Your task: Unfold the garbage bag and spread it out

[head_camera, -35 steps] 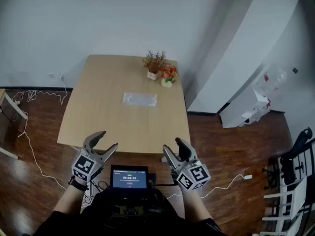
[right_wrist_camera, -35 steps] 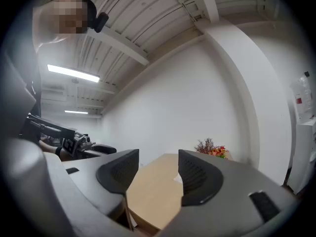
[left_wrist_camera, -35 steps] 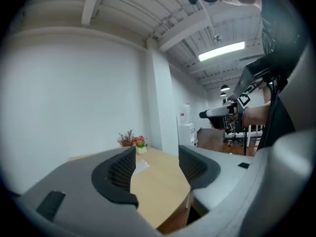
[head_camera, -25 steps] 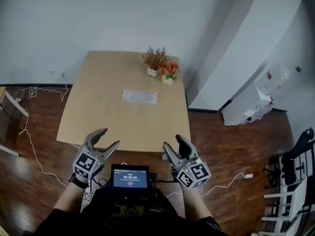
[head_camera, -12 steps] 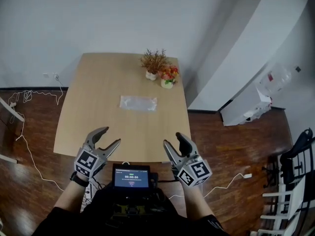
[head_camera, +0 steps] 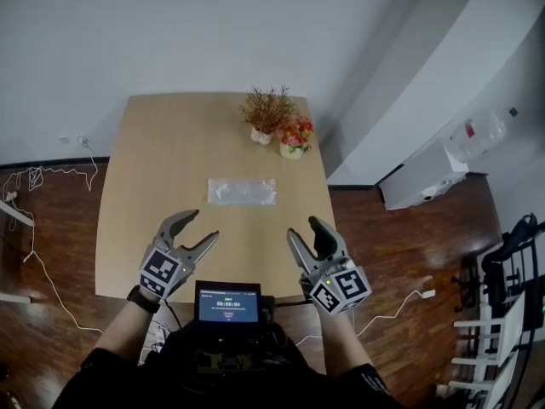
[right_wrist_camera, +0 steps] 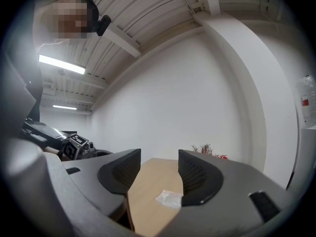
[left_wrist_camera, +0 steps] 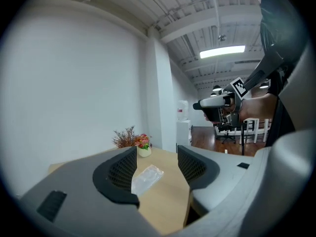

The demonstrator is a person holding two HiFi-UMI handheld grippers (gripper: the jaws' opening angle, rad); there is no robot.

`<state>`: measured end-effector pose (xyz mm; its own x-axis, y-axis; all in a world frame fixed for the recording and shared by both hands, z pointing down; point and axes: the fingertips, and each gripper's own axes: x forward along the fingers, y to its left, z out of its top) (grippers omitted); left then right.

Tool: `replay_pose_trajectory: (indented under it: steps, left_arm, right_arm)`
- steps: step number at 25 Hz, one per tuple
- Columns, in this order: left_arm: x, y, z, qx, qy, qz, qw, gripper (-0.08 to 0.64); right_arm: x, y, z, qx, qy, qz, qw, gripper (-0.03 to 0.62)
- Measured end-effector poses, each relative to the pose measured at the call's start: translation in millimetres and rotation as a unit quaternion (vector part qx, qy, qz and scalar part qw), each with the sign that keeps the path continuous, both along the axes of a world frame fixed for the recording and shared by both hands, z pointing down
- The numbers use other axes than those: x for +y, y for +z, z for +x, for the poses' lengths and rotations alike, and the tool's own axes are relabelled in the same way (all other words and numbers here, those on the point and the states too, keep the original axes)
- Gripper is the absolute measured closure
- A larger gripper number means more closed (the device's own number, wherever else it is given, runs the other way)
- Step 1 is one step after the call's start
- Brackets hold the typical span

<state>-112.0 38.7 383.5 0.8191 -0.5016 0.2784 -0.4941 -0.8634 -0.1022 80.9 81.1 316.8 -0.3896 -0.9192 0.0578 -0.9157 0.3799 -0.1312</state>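
**Folded bag at mid-bench, both hand-held grippers open and empty**

We show the folded, clear plastic garbage bag [head_camera: 243,191] lying flat near the middle of the light wooden rectangular bench [head_camera: 153,186]. The bag is still a narrow packet. Its long axis runs from left to right in the head view, parallel to the bench's near edge, with its short ends facing the two long sides. Beyond it, near the far right corner, stand a white pot of dried brown sprigs [head_camera: 266,113] and a small pot of orange-red flowers [head_camera: 294,135], well apart from the bag.

The left hand-held gripper [head_camera: 201,227] hangs over the near part of the bench. Its jaws stand well apart and hold nothing. In the left gripper view [left_wrist_camera: 157,167] we see the bag [left_wrist_camera: 146,177] through the gap, far ahead, its long axis slanting away to the right.

The right hand-held gripper [head_camera: 304,228] is level with the left, also over the near part of the bench. Its jaws have just been closing a little, yet they remain clearly apart with nothing between them. In the right gripper view [right_wrist_camera: 159,169] the bag [right_wrist_camera: 169,198] lies low in the gap, close to the right-hand jaw, well ahead of the tips.

Neither gripper touches the bag. A dark tablet with a lit screen [head_camera: 226,303] sits at the person's chest.
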Motion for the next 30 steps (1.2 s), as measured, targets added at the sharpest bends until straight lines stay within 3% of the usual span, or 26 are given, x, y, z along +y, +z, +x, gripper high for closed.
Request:
replay_pose_trajectory:
  steps: [8, 21, 25, 30]
  left_arm:
    - [-44.2, 23.8, 16.9, -0.015, 0.024, -0.016, 0.9995, 0.305]
    - [-96.4, 98.1, 91.6, -0.071, 0.053, -0.063, 0.9941, 0.341]
    - [-108.2, 138.8, 127.2, -0.099, 0.070, -0.098, 0.9877, 0.344]
    - [-117.3, 205.8, 175.2, -0.159, 0.085, -0.149, 0.9722, 0.345]
  right_arm:
    - [-46.8, 3.3, -1.2, 0.013, 0.010, -0.008, 1.000, 0.353]
    - [-110.3, 52.9, 27.0, 0.017, -0.007, -0.043, 0.999, 0.353]
    - [-127.3, 83.5, 35.6, 0.024, -0.010, -0.071, 0.997, 0.353]
    - [-142.7, 124.6, 52.1, 0.024, -0.007, -0.111, 0.994, 0.353]
